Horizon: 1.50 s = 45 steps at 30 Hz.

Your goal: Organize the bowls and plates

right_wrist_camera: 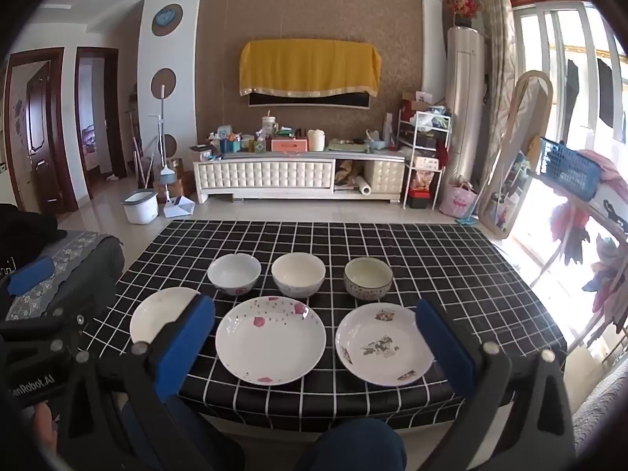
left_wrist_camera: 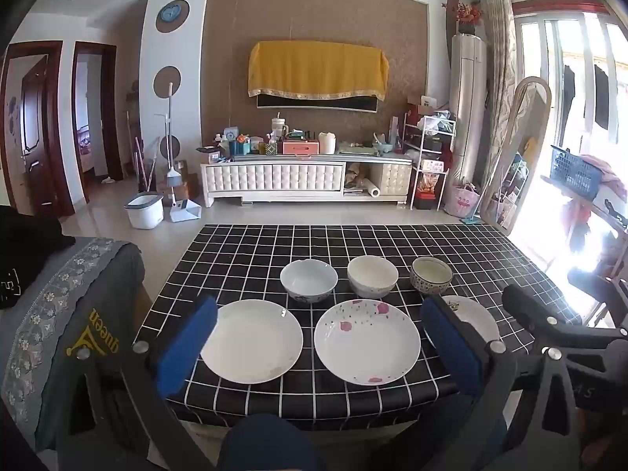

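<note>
While both sets of jaws gape empty, three bare bowls [right_wrist_camera: 299, 279] behind three bare plates [right_wrist_camera: 271, 340].

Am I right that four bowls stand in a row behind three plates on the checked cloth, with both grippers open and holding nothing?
Not quite: there are three bowls, not four. The right wrist view shows the white bowl, the cream bowl and the patterned bowl in a row behind three plates. The rest holds: the left gripper and the right gripper are open and empty.
</note>
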Each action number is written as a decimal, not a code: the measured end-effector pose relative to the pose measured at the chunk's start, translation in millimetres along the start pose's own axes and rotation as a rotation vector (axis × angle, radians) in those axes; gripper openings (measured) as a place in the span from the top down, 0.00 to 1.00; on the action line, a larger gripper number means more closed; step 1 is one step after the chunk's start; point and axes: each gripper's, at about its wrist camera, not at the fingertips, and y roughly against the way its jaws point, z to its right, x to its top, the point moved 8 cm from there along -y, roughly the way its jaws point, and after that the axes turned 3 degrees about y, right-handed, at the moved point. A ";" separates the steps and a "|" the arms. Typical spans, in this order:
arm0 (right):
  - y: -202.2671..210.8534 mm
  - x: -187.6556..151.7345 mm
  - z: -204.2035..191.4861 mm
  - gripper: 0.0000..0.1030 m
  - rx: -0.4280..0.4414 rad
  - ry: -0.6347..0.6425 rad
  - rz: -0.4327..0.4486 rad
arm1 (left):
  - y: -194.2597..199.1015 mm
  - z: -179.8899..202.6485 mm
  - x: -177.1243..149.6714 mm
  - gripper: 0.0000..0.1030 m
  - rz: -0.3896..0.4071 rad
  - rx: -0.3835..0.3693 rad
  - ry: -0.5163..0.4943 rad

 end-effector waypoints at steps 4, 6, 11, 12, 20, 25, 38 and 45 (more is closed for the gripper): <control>0.3 -0.3 -0.4 0.00 0.001 0.001 -0.005 | 1.9 0.0 -0.2 0.00 0.015 -0.015 0.022; 0.6 -0.3 -0.4 0.00 0.000 0.001 -0.005 | 1.4 -1.6 0.7 0.00 0.014 -0.016 0.026; 7.4 -0.9 -0.5 0.00 0.000 -0.003 -0.011 | -1.0 -5.1 1.6 0.00 0.003 -0.017 0.022; 8.4 -1.0 -0.4 0.00 0.000 -0.005 -0.013 | -1.9 -5.8 2.0 0.00 0.002 -0.017 0.021; -2.0 -4.3 -0.9 0.00 -0.005 -0.005 -0.018 | -0.4 -1.2 0.2 0.00 0.007 -0.011 0.013; -3.6 -4.4 -1.2 0.00 -0.002 -0.006 -0.023 | -1.5 -0.9 -0.1 0.00 0.009 -0.009 0.009; -3.1 -7.2 -0.4 0.00 -0.007 -0.004 -0.035 | 0.0 -1.0 -0.3 0.00 0.008 -0.009 0.012; -3.3 -7.6 -0.2 0.00 -0.005 -0.004 -0.038 | 0.4 0.0 -0.5 0.00 0.006 -0.012 0.014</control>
